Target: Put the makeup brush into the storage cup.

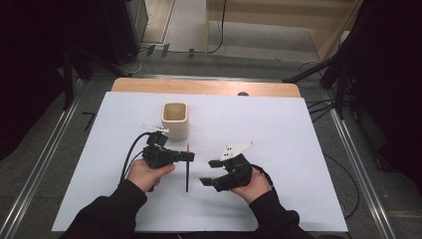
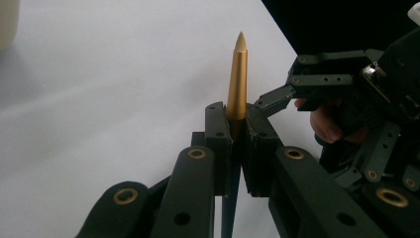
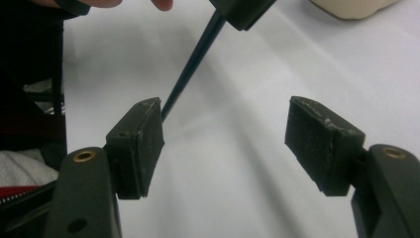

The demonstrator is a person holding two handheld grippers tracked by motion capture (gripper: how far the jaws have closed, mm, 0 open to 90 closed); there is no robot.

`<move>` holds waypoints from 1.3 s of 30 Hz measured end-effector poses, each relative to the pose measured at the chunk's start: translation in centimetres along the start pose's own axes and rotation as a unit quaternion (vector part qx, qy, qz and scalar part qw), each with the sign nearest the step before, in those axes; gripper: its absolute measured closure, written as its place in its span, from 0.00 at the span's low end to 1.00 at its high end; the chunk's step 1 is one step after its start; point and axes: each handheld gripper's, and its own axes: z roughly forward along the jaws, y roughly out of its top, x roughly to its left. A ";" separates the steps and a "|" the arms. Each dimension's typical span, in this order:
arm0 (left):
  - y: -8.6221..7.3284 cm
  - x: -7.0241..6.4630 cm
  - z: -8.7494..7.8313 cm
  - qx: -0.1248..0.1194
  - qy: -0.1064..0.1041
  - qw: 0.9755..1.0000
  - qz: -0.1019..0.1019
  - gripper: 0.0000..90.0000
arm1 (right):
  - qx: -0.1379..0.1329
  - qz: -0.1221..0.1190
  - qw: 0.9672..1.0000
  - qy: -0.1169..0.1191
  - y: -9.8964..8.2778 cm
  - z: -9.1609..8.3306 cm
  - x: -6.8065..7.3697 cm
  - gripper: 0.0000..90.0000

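A thin pen [image 1: 187,174] with a dark shaft and a gold pointed end [image 2: 237,79] lies along the white sheet, below a beige square cup [image 1: 175,119]. My left gripper [image 1: 190,156] is shut on the pen near its gold end, its pads [image 2: 218,134] pressed against both sides. My right gripper [image 1: 207,172] is to the right of the pen with its jaws wide apart and nothing between them. In the right gripper view the open jaws [image 3: 225,144] face the dark shaft [image 3: 190,69], which passes behind the left pad [image 3: 148,139]; whether it touches cannot be told.
The white sheet [image 1: 278,129] covers a wooden table whose far edge [image 1: 209,87] shows behind it. Metal rails run along both sides. Cables [image 1: 130,154] trail from the grippers. The cup's corner [image 3: 351,6] sits at the top of the right gripper view.
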 end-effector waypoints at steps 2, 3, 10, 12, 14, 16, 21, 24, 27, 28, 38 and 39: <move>0.0 0.0 0.0 0.003 0.000 1.000 0.002 0.93 | -0.002 -0.001 1.000 0.005 0.0 -0.1 -0.3 0.35; 0.0 0.0 0.0 0.003 -0.001 1.000 0.001 0.93 | -0.002 -0.003 1.000 0.007 0.0 -0.2 -0.5 0.35; -0.1 -0.1 0.2 0.015 0.000 1.000 0.008 0.93 | -0.005 -0.019 1.000 0.012 -0.2 -0.8 -1.0 0.36; -0.1 -0.1 0.2 0.016 0.000 1.000 0.008 0.93 | -0.003 -0.021 1.000 0.011 -0.4 -1.0 -1.0 0.35; -0.1 -0.1 0.2 0.017 -0.001 1.000 0.010 0.93 | 0.005 -0.020 1.000 0.009 -0.6 -1.1 -1.0 0.35; -0.1 -0.1 0.2 0.017 0.000 1.000 0.012 0.93 | 0.006 -0.019 1.000 0.010 -0.6 -1.2 -1.2 0.35; -0.1 -0.1 0.0 0.014 -0.006 1.000 0.017 0.93 | -0.003 -0.019 1.000 0.010 -0.8 -1.9 -1.3 0.36; -0.1 -0.1 0.0 0.013 -0.009 1.000 0.021 0.93 | -0.003 -0.021 1.000 0.003 -1.0 -2.4 -1.4 0.36; -0.1 -0.1 -0.1 0.014 -0.009 1.000 0.022 0.93 | -0.006 -0.015 1.000 -0.002 -1.3 -3.0 -1.5 0.36; -0.1 -0.1 -0.1 0.014 -0.009 1.000 0.023 0.93 | -0.008 -0.014 1.000 -0.002 -1.4 -3.1 -1.6 0.36; 0.0 0.1 -0.4 0.013 -0.004 1.000 0.021 0.93 | -0.020 0.009 1.000 -0.021 -2.9 -5.3 -2.5 0.34; 0.0 0.1 -0.4 0.013 -0.003 1.000 0.020 0.93 | -0.020 0.009 0.999 -0.025 -3.1 -5.5 -2.5 0.34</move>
